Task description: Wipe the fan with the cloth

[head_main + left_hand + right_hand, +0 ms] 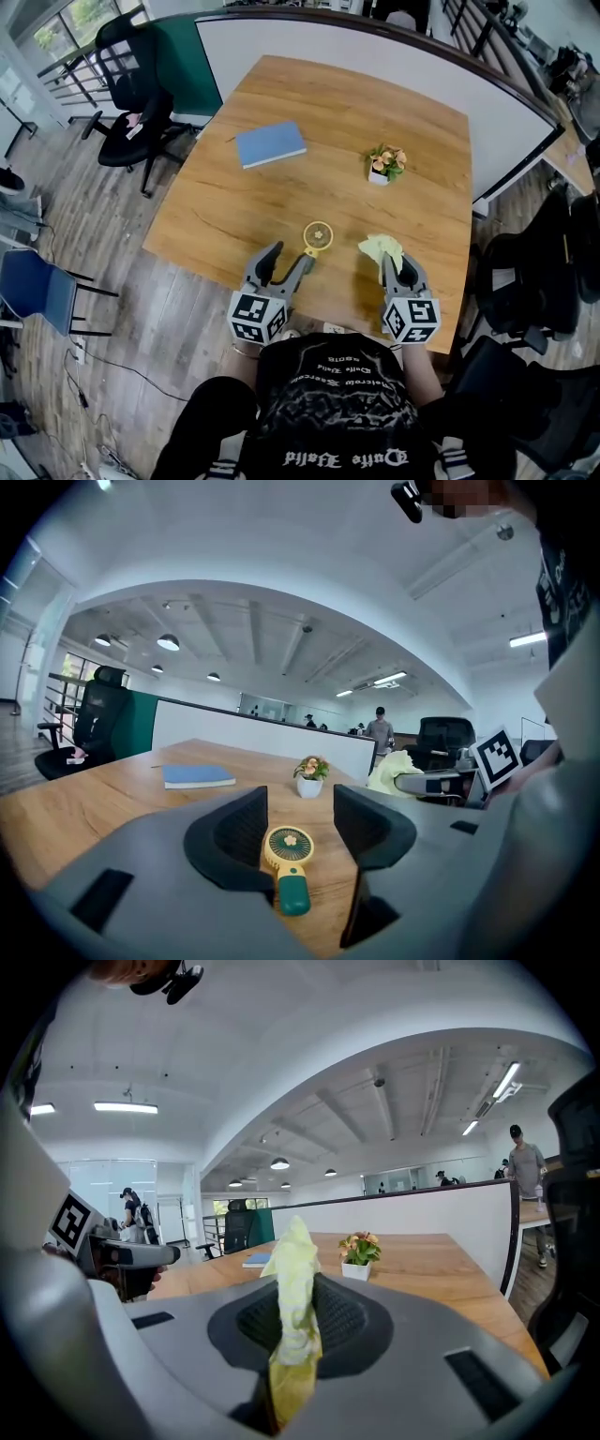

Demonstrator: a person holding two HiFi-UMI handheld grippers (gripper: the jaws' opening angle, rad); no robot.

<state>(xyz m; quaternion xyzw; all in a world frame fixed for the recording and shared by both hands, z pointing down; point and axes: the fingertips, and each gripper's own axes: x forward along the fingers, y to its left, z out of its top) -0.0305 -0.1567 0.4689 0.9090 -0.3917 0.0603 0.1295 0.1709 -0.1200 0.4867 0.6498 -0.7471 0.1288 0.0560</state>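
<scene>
A small yellow fan (318, 235) with a green handle lies flat on the wooden table (281, 202), near its front edge. My left gripper (291, 255) hovers just in front of it and is open. In the left gripper view the fan (288, 847) shows in the gap between the two jaws of that gripper (302, 808), with neither pad touching it. To the right, my right gripper (396, 267) is shut on a pale yellow cloth (380, 247). The cloth (295, 1269) sticks up out of the closed jaws of the right gripper (298, 1312).
A blue book (270, 143) lies at the table's far left and a small potted flower (384, 163) stands at the far right. A white partition (375, 56) runs behind the table. Office chairs stand at the left (131, 103) and right (525, 281).
</scene>
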